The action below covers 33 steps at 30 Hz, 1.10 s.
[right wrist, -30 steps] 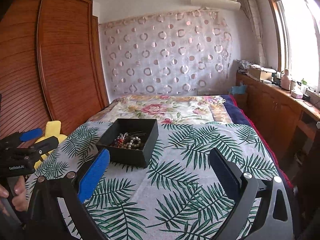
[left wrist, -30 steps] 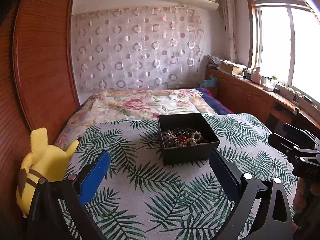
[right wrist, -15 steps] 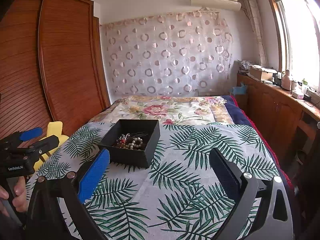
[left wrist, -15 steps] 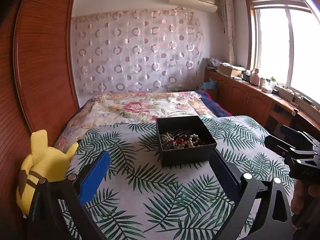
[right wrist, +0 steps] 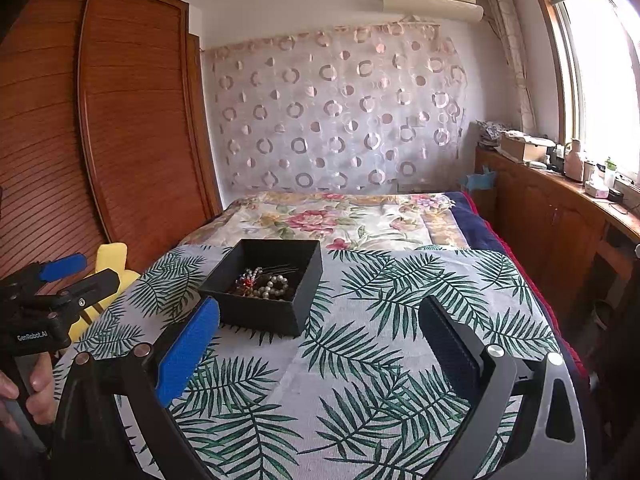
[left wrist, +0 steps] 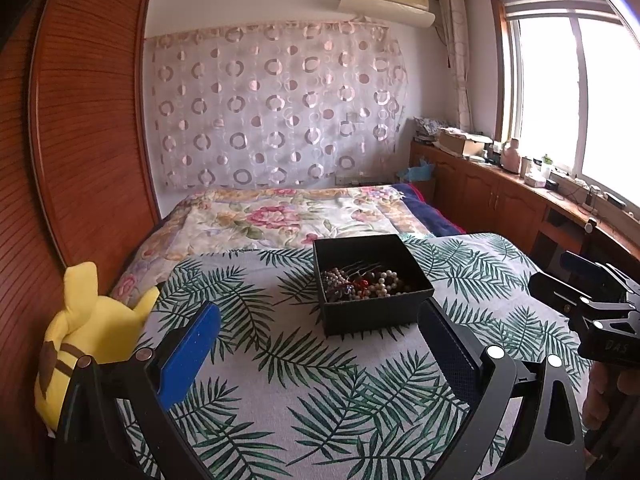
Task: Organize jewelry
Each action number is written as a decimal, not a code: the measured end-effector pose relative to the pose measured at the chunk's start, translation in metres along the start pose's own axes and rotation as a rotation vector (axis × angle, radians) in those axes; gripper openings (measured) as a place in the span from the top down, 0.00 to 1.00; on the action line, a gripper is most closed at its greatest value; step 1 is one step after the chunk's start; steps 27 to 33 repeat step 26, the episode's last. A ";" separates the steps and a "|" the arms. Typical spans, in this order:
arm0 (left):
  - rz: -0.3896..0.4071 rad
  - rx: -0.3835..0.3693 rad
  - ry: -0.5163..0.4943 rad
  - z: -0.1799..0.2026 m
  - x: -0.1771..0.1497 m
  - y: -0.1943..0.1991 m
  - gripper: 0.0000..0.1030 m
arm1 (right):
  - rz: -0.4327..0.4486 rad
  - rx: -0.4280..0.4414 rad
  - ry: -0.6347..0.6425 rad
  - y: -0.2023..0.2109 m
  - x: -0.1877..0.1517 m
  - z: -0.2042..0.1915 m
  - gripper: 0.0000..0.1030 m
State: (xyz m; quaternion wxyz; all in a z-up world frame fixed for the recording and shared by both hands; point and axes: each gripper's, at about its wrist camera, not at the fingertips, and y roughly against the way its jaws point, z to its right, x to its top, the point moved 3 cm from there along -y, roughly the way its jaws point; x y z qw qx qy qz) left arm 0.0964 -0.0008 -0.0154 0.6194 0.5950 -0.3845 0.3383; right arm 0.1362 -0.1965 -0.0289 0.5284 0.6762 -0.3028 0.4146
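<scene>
A black open box (left wrist: pixel 372 308) stands on the leaf-print cloth; it also shows in the right wrist view (right wrist: pixel 264 312). Inside lies a tangle of jewelry (left wrist: pixel 366 282): pearl beads, red beads and thin dark pins, also seen in the right wrist view (right wrist: pixel 262 282). My left gripper (left wrist: pixel 320 322) is open and empty, held back from the box's near wall. My right gripper (right wrist: pixel 320 320) is open and empty, to the right of the box. Each gripper shows at the edge of the other's view: the right one (left wrist: pixel 560 280) and the left one (right wrist: pixel 84 272).
The leaf-print cloth (left wrist: pixel 280 380) covers the near end of a bed with a floral quilt (left wrist: pixel 280 216) behind. A yellow plush toy (left wrist: pixel 84 328) lies at the left edge by the wooden wardrobe (left wrist: pixel 80 140). A wooden counter with clutter (left wrist: pixel 520 184) runs along the right under the window.
Both views have tilted up slightly, so the box sits a little lower and nearer in frame. Both grippers stay open and empty.
</scene>
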 end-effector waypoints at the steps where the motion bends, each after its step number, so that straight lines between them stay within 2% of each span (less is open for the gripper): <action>1: 0.000 0.000 -0.001 0.000 0.000 0.000 0.08 | -0.001 0.000 0.001 0.000 0.000 0.000 0.02; 33: 0.001 -0.001 0.005 -0.002 -0.001 0.001 0.08 | 0.002 -0.003 -0.001 0.001 0.000 -0.001 0.02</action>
